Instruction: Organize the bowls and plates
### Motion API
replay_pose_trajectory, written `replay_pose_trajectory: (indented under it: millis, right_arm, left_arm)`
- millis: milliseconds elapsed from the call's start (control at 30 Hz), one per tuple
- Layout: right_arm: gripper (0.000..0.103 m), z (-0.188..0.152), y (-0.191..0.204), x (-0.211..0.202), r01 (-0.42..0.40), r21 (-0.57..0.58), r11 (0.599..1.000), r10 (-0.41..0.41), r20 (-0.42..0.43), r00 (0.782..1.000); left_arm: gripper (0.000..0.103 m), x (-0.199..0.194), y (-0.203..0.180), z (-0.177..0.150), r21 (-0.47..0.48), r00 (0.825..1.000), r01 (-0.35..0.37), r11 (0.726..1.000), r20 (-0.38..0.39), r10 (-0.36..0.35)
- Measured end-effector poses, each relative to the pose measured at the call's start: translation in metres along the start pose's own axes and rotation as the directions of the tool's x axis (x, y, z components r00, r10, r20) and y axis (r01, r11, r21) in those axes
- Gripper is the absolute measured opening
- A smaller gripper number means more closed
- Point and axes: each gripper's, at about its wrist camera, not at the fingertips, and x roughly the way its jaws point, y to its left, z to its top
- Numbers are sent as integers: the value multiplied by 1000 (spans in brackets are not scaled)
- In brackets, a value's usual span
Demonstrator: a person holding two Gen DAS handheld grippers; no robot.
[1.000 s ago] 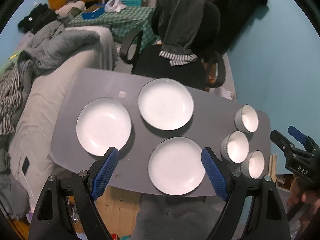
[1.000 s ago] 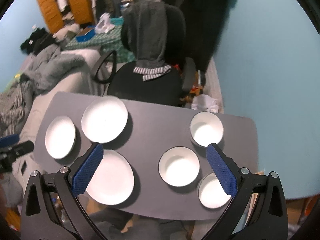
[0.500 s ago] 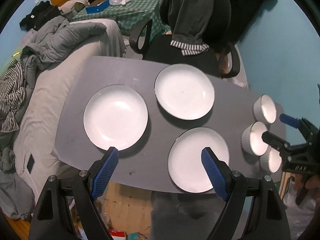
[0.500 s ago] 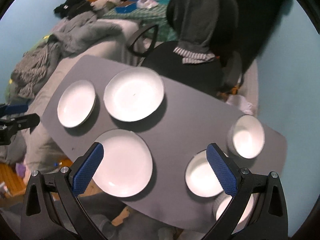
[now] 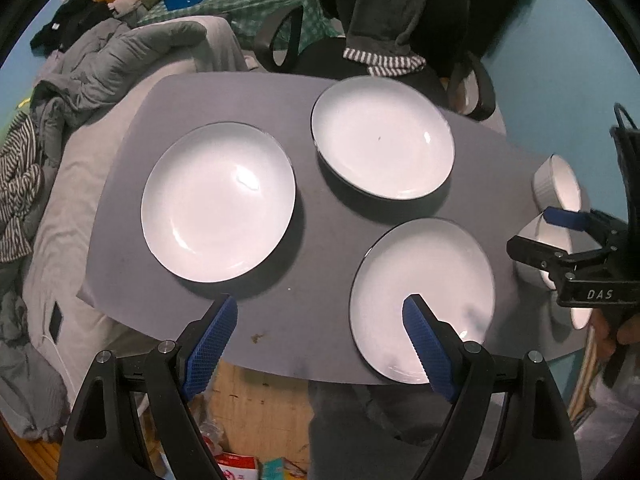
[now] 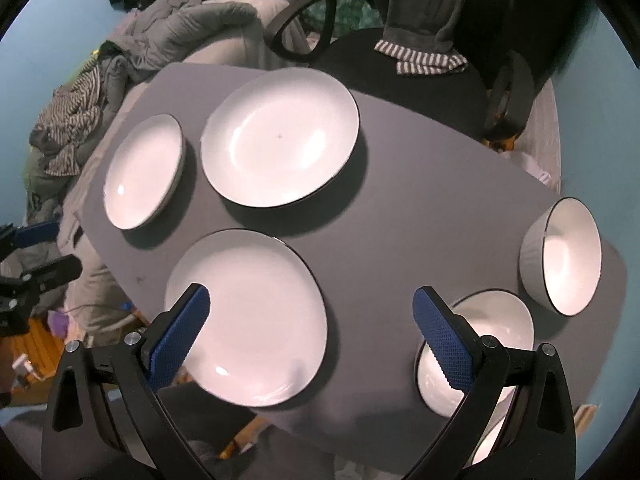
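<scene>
Three white plates lie on the grey table (image 5: pixel 320 264): a left plate (image 5: pixel 218 202), a far plate (image 5: pixel 382 138) and a near plate (image 5: pixel 422 300). Three white bowls stand at the table's right end: a far bowl (image 6: pixel 562 256), a middle bowl (image 6: pixel 480 344) and a near bowl (image 6: pixel 490 444), mostly hidden. My left gripper (image 5: pixel 320 336) is open and empty above the near table edge. My right gripper (image 6: pixel 310 328) is open and empty, above the near plate (image 6: pixel 246 316) and the middle bowl; it also shows in the left wrist view (image 5: pixel 560 232).
A black office chair (image 5: pixel 384 20) draped with grey clothing stands behind the table. A bed with grey bedding and clothes (image 5: pixel 80 92) lies to the left. A blue wall (image 5: pixel 560 60) is on the right. Boxes lie on the wooden floor (image 5: pixel 256 396) below the near edge.
Both grippers have come lower and closer to the table, so plates and bowls loom larger. The right gripper has moved left toward the plates. Both stay open.
</scene>
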Motion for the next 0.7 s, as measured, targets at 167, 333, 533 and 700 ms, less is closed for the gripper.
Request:
replay_pose_trajectory:
  millis: [167, 333, 533, 700]
  right_arm:
    - [91, -5, -4, 24, -62, 7, 998, 63, -56, 996]
    - [85, -8, -4, 44, -83, 15, 996, 84, -116, 990]
    - [73, -13, -3, 57, -129, -1, 992, 127, -171, 977]
    - [55, -20, -1, 65, -154, -43, 987, 141, -220, 965]
  left_arm:
    - [86, 31, -3, -5, 36, 999, 1, 999, -38, 1]
    - [86, 61, -2, -14, 44, 995, 20, 999, -103, -15]
    - [86, 84, 2, -25, -5, 986, 74, 997, -152, -74]
    - [86, 95, 10, -23, -49, 979, 109, 993, -170, -116]
